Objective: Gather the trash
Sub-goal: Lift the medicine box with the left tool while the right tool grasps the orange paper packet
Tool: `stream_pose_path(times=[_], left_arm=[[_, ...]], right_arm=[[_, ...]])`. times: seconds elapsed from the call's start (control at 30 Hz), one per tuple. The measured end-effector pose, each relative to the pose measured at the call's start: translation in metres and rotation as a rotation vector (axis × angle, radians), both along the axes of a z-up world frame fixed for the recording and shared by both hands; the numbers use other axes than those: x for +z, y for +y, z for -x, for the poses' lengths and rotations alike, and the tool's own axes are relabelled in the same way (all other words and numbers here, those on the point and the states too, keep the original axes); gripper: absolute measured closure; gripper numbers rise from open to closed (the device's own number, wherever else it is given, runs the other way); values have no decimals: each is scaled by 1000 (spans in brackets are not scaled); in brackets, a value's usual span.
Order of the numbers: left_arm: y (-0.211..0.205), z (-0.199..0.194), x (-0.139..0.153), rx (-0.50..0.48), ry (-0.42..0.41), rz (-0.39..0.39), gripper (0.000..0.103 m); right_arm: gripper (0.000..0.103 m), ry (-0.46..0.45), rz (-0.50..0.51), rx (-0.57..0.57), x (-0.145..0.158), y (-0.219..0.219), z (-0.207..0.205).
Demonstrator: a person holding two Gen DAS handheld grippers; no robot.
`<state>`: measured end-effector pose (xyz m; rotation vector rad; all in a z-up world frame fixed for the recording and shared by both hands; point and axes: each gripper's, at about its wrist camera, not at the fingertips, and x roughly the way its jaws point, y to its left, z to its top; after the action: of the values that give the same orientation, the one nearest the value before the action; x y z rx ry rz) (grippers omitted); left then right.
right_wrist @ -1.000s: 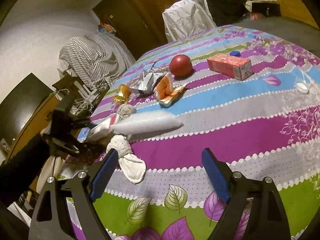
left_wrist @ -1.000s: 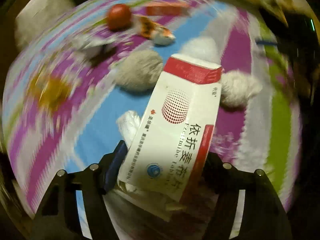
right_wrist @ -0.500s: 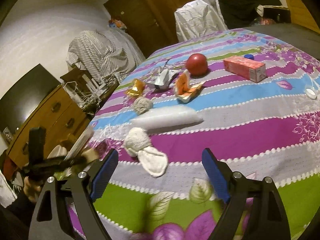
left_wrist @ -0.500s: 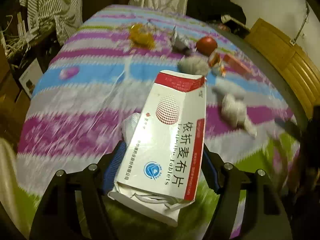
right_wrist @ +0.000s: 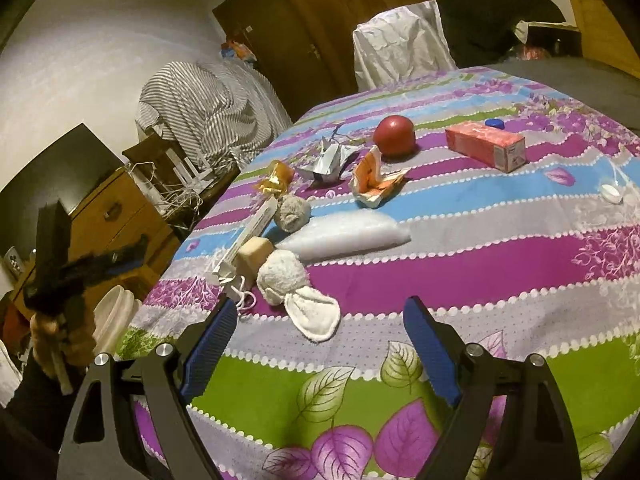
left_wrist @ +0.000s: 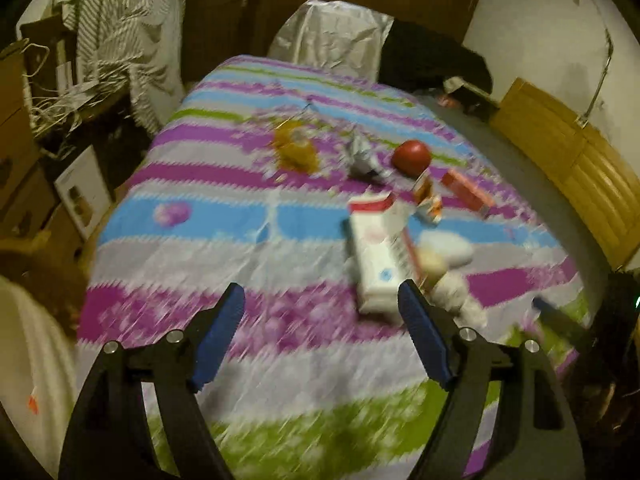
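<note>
- Striped bedspread (right_wrist: pixel 500 240) in purple, blue and green covers a bed strewn with litter, with a wooden door and a draped chair behind it.
- Left tongs (left_wrist: pixel 320 320) hang above the near edge, jaws opening and nothing between them; the view is blurred.
- White and red medicine box (left_wrist: pixel 378 252) lies on the spread just past the left tongs' right finger, touching no pad.
- Right tongs (right_wrist: pixel 316 344) stand wide and empty over the green stripe, just short of a white sock (right_wrist: pixel 296 292).
- More litter lies beyond: an orange wrapper (right_wrist: pixel 374 178), crumpled foil (right_wrist: pixel 330 160), a pink carton (right_wrist: pixel 484 146) and a red ball (right_wrist: pixel 394 136).
- My guess is the box is being let go, with another piece to pick next.
- Best done by choosing one piece, straddling it squarely with both fingers, and closing only once the hand is steady.
- Soft bedding may bunch up, so keep the tips off the cloth.
</note>
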<state>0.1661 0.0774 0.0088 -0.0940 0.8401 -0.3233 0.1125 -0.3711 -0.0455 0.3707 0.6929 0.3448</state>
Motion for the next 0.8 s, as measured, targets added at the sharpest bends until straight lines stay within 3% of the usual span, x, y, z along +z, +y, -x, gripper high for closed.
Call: stream_pose_path(times=[0.1, 0.13, 0.17, 0.27, 0.4, 0.53, 0.6, 0.67, 0.8], left_arm=[[-10, 0, -6, -49, 5, -20, 25], [-14, -3, -6, -60, 7, -15, 20], [-24, -12, -6, -87, 7, 10, 14], [-47, -35, -7, -120, 3, 48, 11], [-78, -83, -22, -143, 79, 131, 11], [-92, -113, -48, -133, 168, 135, 12], [-94, -123, -66, -147, 256, 130, 17], [-93, -129, -82, -165, 337, 182, 53], [-67, -118, -57, -81, 236, 250, 53]], right_arm=[[17, 3, -1, 7, -2, 4, 0], [17, 4, -2, 8, -1, 5, 0], [17, 4, -3, 9, -1, 6, 1], [17, 4, 8, 7, 0, 7, 4], [17, 14, 17, -2, -2, 4, 3], [17, 26, 7, -15, -6, -4, 0], [17, 37, -1, -20, -11, -6, -1], [17, 47, -7, -23, -14, -7, -4], [18, 36, 0, -26, -11, -7, -5]])
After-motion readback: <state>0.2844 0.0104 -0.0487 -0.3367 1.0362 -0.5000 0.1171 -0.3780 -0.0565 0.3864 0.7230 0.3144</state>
